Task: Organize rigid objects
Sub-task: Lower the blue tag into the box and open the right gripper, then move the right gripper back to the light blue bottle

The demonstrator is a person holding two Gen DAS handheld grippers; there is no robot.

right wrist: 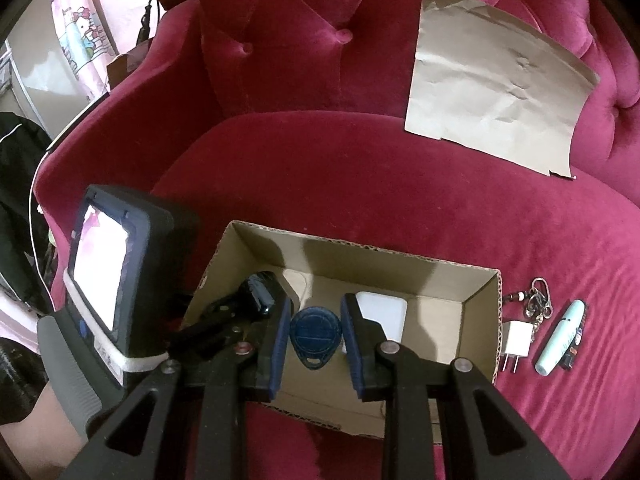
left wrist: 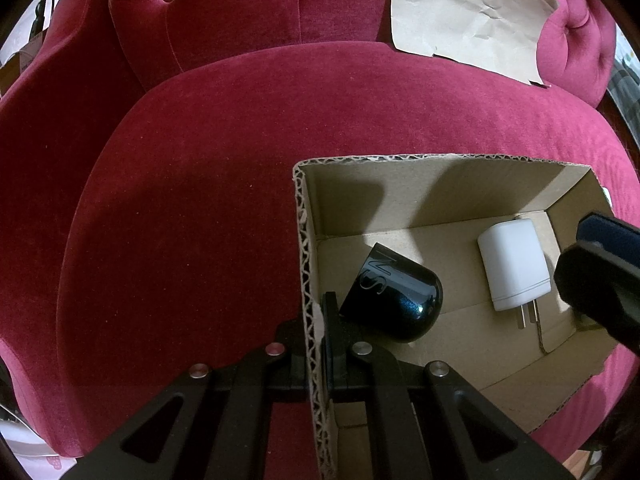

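Holding the cardboard box [left wrist: 308, 280] by its wall, the left gripper [left wrist: 320, 316] stays out of sorting. The right gripper [right wrist: 316, 332] pinches a blue key fob [right wrist: 315, 334] above the box. A black cap [left wrist: 394, 294] and white charger [left wrist: 514, 264] lie inside; small charger [right wrist: 516, 340], keychain [right wrist: 538, 296] and pale tube [right wrist: 558, 338] wait on the seat cushion [right wrist: 360, 184], beside the box.

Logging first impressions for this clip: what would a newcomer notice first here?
The open cardboard box on the crimson velvet sofa. The left gripper is clamped on the box's side wall, and the right gripper holds a blue teardrop key fob over the box. A white charger and a glossy black cap lie inside.
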